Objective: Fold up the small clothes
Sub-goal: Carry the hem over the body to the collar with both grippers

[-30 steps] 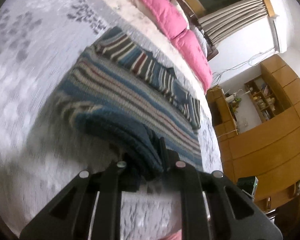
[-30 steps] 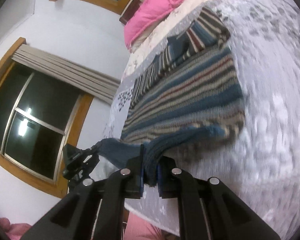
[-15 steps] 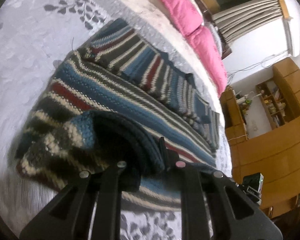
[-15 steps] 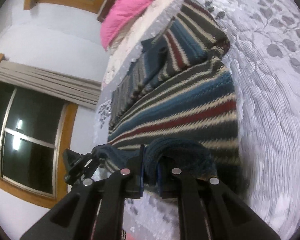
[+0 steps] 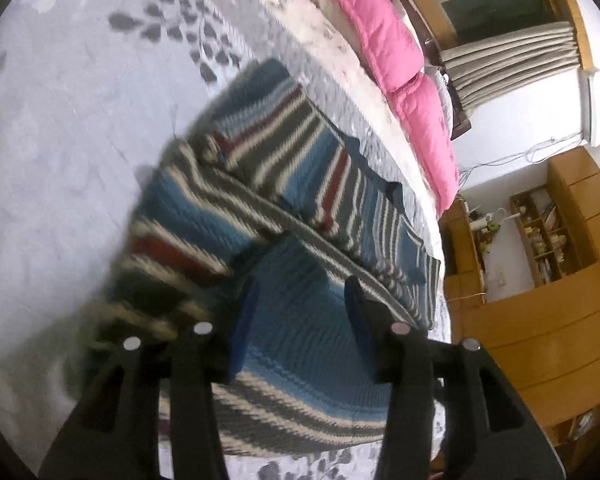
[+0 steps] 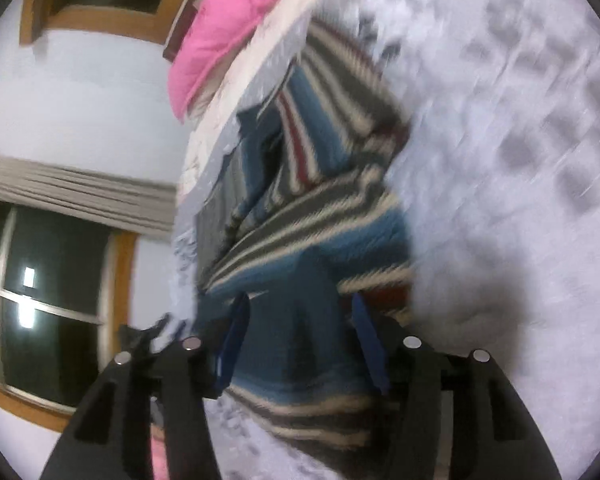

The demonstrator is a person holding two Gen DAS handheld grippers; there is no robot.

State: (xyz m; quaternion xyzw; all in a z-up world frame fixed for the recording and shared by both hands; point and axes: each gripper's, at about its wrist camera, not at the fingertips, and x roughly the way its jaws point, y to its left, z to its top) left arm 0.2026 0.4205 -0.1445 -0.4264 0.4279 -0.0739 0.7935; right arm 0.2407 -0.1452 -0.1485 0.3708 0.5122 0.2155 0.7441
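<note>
Sweater (image 5: 300,216), striped knit, lies folded over itself on the grey bedspread (image 5: 60,140). Left gripper (image 5: 296,320) and right gripper (image 6: 298,340) both hover with jaws spread wide, grasping nothing, the folded blue edge lying between and beneath them.

Soft, even daylight on the left wrist view; dimmer on the right, with heavy motion blur. Strong fisheye bending and dark corners. Dark shadow, perhaps the tool's, on the bedspread (image 6: 500,300).
</note>
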